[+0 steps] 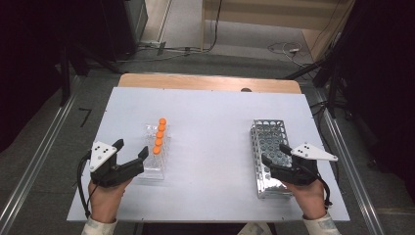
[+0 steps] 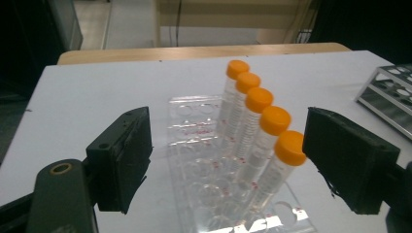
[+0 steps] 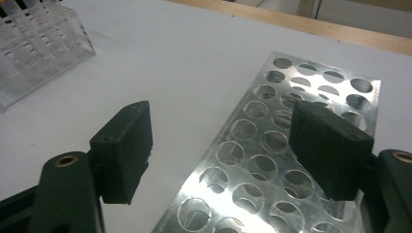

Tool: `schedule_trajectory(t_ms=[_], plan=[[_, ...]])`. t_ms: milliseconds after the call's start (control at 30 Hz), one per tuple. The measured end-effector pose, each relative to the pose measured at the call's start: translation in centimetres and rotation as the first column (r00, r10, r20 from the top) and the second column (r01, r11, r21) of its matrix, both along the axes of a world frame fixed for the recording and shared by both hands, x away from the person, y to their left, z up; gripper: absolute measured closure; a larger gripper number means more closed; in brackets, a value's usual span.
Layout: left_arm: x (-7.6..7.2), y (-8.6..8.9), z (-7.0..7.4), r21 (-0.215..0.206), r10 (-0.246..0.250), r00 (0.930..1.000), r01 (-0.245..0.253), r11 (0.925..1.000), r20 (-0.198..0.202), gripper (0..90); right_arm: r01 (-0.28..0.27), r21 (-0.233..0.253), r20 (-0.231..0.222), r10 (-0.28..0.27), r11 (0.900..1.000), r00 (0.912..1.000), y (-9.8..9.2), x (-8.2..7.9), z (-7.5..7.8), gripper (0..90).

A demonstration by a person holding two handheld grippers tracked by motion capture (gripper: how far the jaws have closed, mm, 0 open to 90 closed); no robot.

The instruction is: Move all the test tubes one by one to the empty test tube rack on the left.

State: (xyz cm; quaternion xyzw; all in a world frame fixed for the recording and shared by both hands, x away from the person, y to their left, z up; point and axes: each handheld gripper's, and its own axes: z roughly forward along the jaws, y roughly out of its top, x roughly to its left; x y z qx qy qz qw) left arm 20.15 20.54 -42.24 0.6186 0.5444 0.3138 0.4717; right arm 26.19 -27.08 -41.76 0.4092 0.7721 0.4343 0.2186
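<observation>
A clear plastic rack stands left of centre on the white table top. It holds a row of several orange-capped tubes, all upright. My left gripper is open at the rack's near end, and the nearest tubes stand between its jaws without touching them. An empty perforated metal rack lies at the right. My right gripper hangs open over that rack's near left part, holding nothing.
The white top lies on a wooden table whose back edge shows. Metal rails run along the floor on both sides. Cables lie on the floor behind. The clear rack also appears far left in the right gripper view.
</observation>
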Motion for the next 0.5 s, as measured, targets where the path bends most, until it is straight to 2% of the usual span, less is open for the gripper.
schedule_trajectory(t_ms=[300,500], plan=[[0.2,2.0,-0.5,-0.009,0.048,0.9983,-0.049,0.9988,-0.031,17.6,0.053,0.002,0.005,-0.053,0.999,0.9986,-2.1,-0.1,-0.1,22.3],[0.1,3.0,-1.0,-0.014,0.068,0.997,-0.069,0.9975,-0.038,17.2,0.086,0.005,0.01,-0.086,0.996,0.9963,-3.5,-0.2,-0.3,22.2]])
